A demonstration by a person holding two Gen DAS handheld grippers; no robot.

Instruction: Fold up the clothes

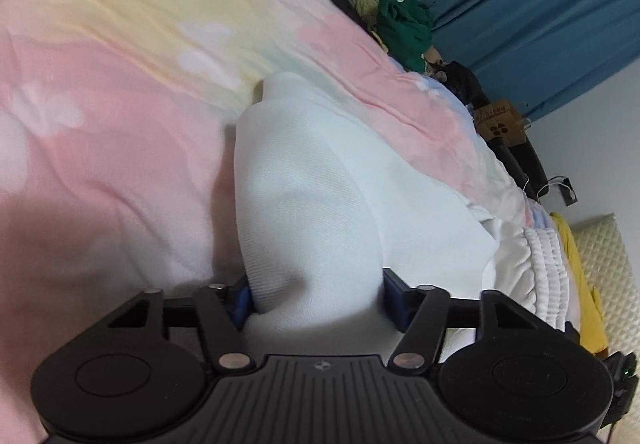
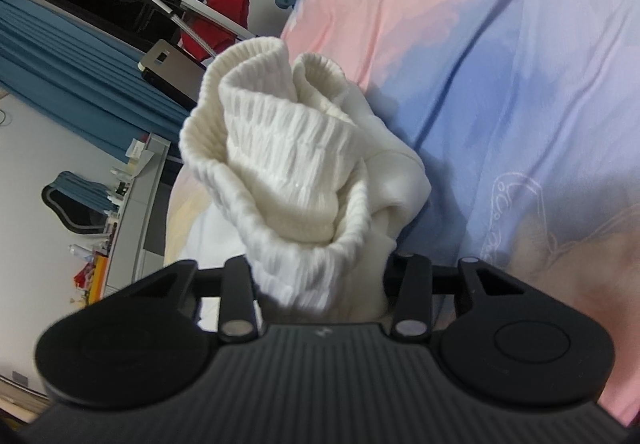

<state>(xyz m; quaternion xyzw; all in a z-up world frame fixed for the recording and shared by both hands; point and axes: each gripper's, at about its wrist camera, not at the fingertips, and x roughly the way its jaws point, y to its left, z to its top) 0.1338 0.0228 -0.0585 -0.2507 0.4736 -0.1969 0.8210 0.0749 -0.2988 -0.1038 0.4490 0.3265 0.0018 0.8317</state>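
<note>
From my left wrist camera, my left gripper (image 1: 316,296) is clenched on a bunched fold of a white knitted garment with a ribbed elastic hem (image 1: 304,179); the blue pads pinch it on both sides. The cloth runs away from me and drapes onto the pastel pink-and-yellow fleece blanket (image 1: 104,91) covering the bed. The hold gathers thick cloth rather than a clean edge, so I judge a hard pull could drag out a crooked fold or let layers slide free. Only this view shows the garment's far end lying on the blanket, with the pile of green clothes (image 1: 404,19) beyond.

From my right wrist camera, my right gripper (image 2: 320,292) grasps the garment's ribbed band (image 2: 280,147), which stands up crumpled in front of the lens, off the bed. Its pads are hidden behind the cloth, so how deep the bite goes I can only guess. If it is shallow, the stretchy rib may snap out under tension. This view alone shows the rib's bunching, and the blanket's blue patch (image 2: 540,83) beneath.
</note>
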